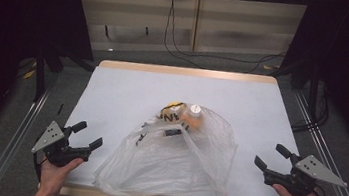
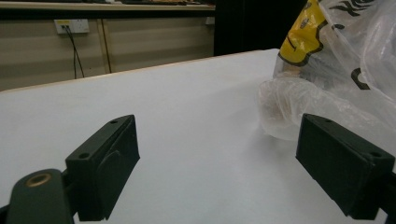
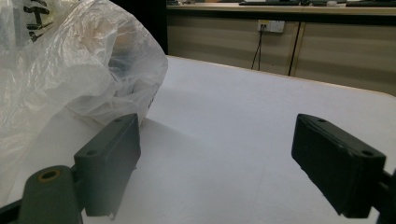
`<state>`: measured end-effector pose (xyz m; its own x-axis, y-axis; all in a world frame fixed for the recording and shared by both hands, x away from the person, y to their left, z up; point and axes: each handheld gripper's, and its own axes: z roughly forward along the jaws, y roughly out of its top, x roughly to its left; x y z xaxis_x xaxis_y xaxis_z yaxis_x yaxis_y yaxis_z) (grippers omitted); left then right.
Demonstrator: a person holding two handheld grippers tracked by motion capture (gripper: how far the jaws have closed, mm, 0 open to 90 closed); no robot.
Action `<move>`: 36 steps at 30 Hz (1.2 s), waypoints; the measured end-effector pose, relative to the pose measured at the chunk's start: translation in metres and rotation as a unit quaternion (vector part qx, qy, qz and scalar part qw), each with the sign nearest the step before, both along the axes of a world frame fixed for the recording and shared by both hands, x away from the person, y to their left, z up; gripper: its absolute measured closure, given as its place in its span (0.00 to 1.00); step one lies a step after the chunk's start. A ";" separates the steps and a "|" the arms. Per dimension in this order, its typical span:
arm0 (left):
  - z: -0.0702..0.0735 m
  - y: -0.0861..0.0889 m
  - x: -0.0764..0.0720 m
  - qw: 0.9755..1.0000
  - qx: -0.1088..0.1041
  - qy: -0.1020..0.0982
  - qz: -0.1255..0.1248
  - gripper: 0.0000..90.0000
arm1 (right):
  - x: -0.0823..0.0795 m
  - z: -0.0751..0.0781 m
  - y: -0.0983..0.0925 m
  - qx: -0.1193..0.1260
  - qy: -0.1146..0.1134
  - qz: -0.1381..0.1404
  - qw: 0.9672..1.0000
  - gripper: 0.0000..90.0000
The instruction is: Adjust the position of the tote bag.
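Plastic bag (image 1: 174, 163), clear and crumpled, lies on the white table (image 1: 128, 87) from its middle toward the near edge at 6 o'clock. Inside, at the bag's 12 o'clock end, sit a white-capped orange bottle (image 1: 194, 116) and a yellow packet (image 1: 173, 112) with black lettering. At 8 o'clock from the bag the left gripper (image 1: 89, 135) hovers, fingers spread wide with nothing between them. At 4 o'clock the right gripper (image 1: 272, 157) does likewise, fingers apart and clear of the plastic.

Grey floor (image 1: 127, 57), panelled wall (image 1: 231, 29) (cables hanging)
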<state>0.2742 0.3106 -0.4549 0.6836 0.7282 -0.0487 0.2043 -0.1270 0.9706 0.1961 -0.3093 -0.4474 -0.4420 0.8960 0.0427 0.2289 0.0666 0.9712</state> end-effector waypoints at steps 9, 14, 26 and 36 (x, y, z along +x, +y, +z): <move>0.003 -0.001 -0.006 1.000 0.020 0.007 -0.014 0.21 | -0.002 0.004 0.000 -0.003 0.006 0.017 1.000 0.28; 0.004 -0.001 -0.007 1.000 0.028 0.002 -0.013 0.26 | -0.004 0.005 0.003 -0.008 0.013 0.036 0.999 0.35; 0.010 -0.007 -0.014 0.999 0.032 0.016 -0.039 0.35 | -0.009 0.011 0.014 -0.009 0.050 0.081 0.995 0.49; 0.015 -0.013 -0.019 0.997 0.032 0.043 -0.063 0.41 | -0.016 0.014 0.026 -0.021 0.075 0.116 0.990 0.66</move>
